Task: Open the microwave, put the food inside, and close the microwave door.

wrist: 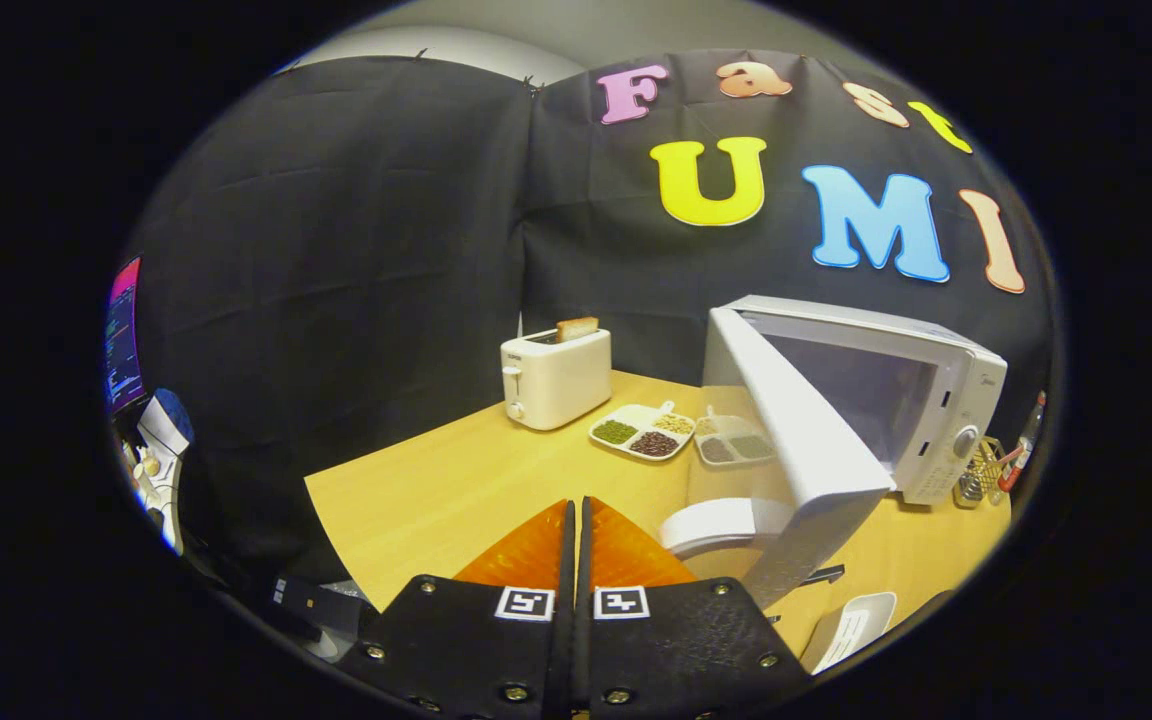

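At the bottom centre my gripper (576, 520) is empty, its fingers pressed together. Centre frame, a toaster (556, 378) stands on the wooden table (436, 490); right of it lies a divided tray (642, 431) of beans. At centre right the microwave (921, 400) has its door (801, 440) swung toward me, cavity facing left, long axis across the frame. I should fetch the food, probably the white plate (711, 525) behind the glass, clearing the door's edge.

Gripper (576, 520) fingers pressed together, holding nothing, above the desk (436, 490). Microwave (926, 400) ahead to the right, its door (796, 440) swung open. Toaster (556, 378) and divided dish (642, 431) beyond the fingers.
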Motion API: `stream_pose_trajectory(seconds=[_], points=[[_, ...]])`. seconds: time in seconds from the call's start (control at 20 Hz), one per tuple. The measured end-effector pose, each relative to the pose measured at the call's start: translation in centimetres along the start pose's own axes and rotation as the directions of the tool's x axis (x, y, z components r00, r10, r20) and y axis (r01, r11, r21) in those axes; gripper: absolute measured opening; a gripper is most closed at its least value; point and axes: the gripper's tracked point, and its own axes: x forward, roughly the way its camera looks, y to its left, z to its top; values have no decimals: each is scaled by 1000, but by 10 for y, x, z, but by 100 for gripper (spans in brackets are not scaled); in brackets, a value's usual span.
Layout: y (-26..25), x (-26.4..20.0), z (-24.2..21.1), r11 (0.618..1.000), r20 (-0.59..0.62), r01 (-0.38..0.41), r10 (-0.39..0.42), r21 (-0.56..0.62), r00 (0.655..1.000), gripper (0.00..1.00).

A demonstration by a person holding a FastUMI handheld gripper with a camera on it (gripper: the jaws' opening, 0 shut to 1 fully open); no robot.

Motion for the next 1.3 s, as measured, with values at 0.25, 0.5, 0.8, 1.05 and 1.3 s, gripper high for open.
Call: stream_pose_trajectory(seconds=[0.25,0.5,0.8,1.05,1.3], points=[[-62,-3,0,994,-16,93,-92,54,996,0],[-121,3,0,977,-30,178,-176,113,984,1],[-185,17,4,952,-39,261,-258,162,965,1],[-237,34,15,928,-35,316,-315,198,948,1],[-281,57,21,906,-28,370,-372,208,928,1]])
